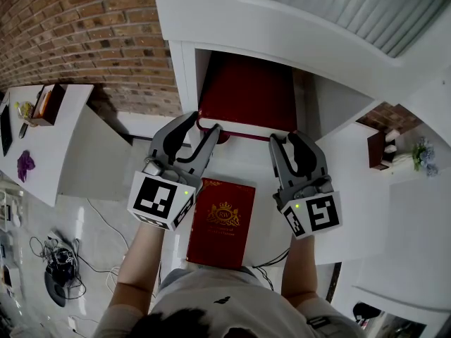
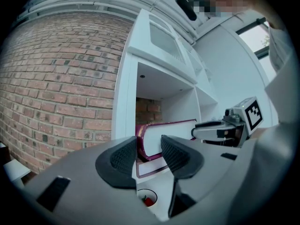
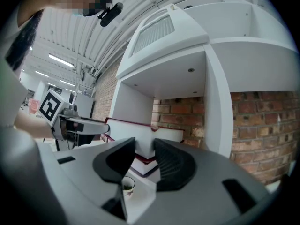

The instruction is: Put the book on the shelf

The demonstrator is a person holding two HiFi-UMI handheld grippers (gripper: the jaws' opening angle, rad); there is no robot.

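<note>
A thick dark-red book (image 1: 246, 90) lies flat in the open compartment of the white shelf (image 1: 184, 76), on top of a thinner book (image 2: 151, 167). My left gripper (image 1: 202, 124) is at its near left corner, jaws apart, and the spine (image 2: 142, 142) shows just beyond the pads. My right gripper (image 1: 289, 138) stands the same way at the near right corner (image 3: 152, 125). Neither pair of pads presses on the book (image 3: 140, 128). A second red book with a gold crest (image 1: 222, 220) lies on the white ledge below, between my arms.
A brick wall (image 1: 84, 41) runs left of the shelf. A small cup (image 3: 127, 185) stands on the ledge under the jaws. At the far left is a white table (image 1: 53, 146) with small items, with cables (image 1: 60, 263) on the floor beneath.
</note>
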